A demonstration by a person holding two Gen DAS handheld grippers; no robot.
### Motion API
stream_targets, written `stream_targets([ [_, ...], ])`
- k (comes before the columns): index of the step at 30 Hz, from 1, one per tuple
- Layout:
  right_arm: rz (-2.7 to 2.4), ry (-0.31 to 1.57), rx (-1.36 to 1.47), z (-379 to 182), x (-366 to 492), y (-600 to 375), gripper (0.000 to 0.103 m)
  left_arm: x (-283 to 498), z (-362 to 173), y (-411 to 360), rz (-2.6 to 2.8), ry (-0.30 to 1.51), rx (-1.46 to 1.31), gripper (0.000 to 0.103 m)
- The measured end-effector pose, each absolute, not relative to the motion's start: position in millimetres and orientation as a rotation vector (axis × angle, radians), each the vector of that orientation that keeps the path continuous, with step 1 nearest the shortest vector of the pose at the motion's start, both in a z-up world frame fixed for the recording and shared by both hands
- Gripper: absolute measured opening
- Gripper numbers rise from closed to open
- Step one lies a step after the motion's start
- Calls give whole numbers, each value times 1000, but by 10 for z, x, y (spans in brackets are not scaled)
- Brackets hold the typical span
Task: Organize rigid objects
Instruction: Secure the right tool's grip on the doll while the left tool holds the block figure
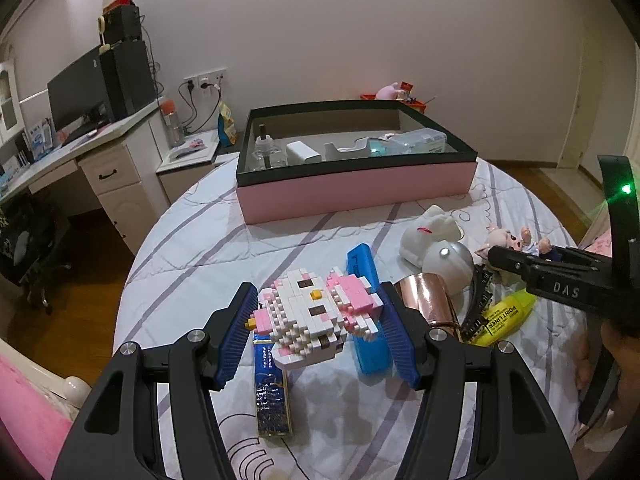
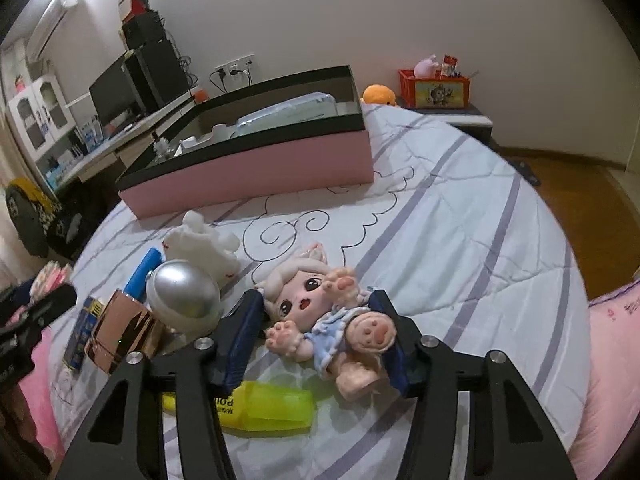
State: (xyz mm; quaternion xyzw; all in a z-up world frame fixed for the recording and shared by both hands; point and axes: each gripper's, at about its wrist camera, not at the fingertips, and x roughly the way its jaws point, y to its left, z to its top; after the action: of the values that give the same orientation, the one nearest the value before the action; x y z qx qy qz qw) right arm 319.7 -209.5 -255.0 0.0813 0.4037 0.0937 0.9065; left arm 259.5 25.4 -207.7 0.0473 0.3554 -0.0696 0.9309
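My left gripper (image 1: 320, 316) is shut on a pink-and-white brick-built cat figure (image 1: 316, 314), held above the bed. Below it lie a blue case (image 1: 366, 308) and a dark blue flat pack (image 1: 272, 392). My right gripper (image 2: 316, 328) is shut on a small doll in a blue dress (image 2: 316, 320), above a yellow highlighter (image 2: 264, 404). The right gripper also shows in the left wrist view (image 1: 520, 258) holding the doll (image 1: 516, 240). The pink box with a black rim (image 1: 360, 188) sits farther back on the bed and holds a bottle, a white block and a clear case.
A white plush rabbit (image 1: 430, 232), a silver dome (image 1: 448, 260), a copper-coloured box (image 1: 426, 298) and a black comb (image 1: 478, 304) lie right of the figure. A desk with a monitor (image 1: 76, 88) stands left. A red crate (image 2: 434, 88) sits on the far nightstand.
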Motion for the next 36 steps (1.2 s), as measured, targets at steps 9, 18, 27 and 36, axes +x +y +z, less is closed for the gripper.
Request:
stream_targets([
  [9, 166, 762, 122, -2426, 3040, -2017, 55, 2530, -1961, 236, -161, 672, 62, 60],
  [18, 79, 737, 108, -2415, 2958, -2204, 55, 2513, -2226, 502, -86, 747, 41, 60],
  [27, 74, 784, 142, -2492, 3071, -2389, 55, 2572, -2400, 462, -108, 795, 75, 65],
  [36, 86, 804, 146, -2538, 3076, -2392, 57, 2592, -2485, 331, -156, 805, 106, 70],
])
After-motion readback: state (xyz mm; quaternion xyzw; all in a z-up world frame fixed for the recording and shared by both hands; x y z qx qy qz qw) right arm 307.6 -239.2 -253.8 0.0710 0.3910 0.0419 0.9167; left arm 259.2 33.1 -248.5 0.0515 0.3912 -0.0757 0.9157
